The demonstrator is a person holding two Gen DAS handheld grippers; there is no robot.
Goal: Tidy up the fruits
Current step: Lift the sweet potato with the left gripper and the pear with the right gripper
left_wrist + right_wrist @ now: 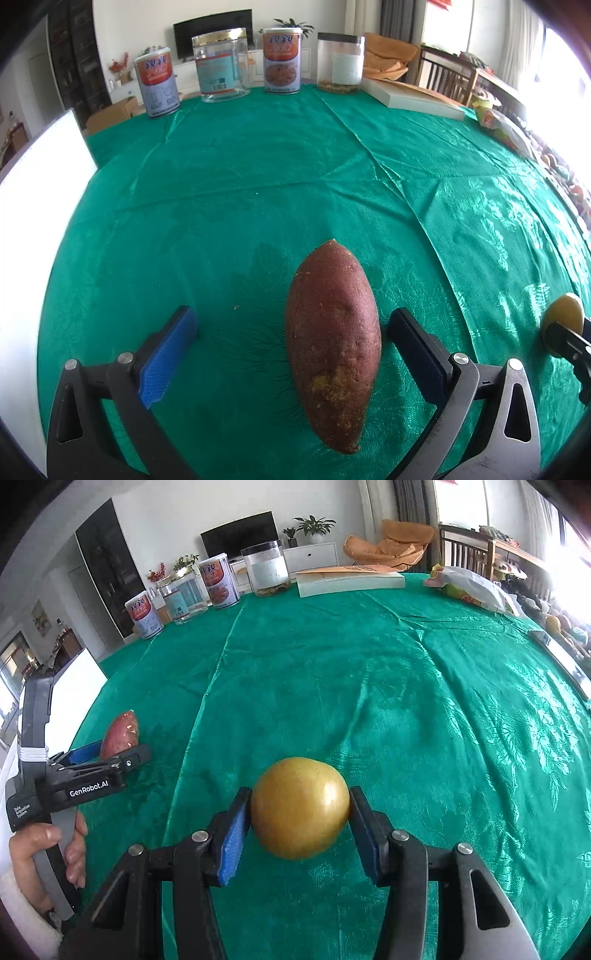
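A reddish-brown sweet potato point(332, 343) lies lengthwise on the green tablecloth point(258, 192). My left gripper point(291, 315) stands open around it: the right pad sits close to its side and the left pad is well apart. In the right wrist view the same sweet potato point(120, 734) shows at the far left, with the left gripper point(120, 749) held by a hand point(44, 842). My right gripper point(300, 794) is shut on a round yellow fruit point(300, 808), both blue pads pressing its sides just above the cloth. That yellow fruit point(563, 314) also appears at the right edge of the left wrist view.
Two printed tins point(280, 61), a clear jar with a gold lid point(220, 62) and a black-lidded jar point(340, 61) line the far edge. A white book point(349, 579) lies beside them. A plastic bag point(472, 587) sits far right, a white board point(40, 177) at left.
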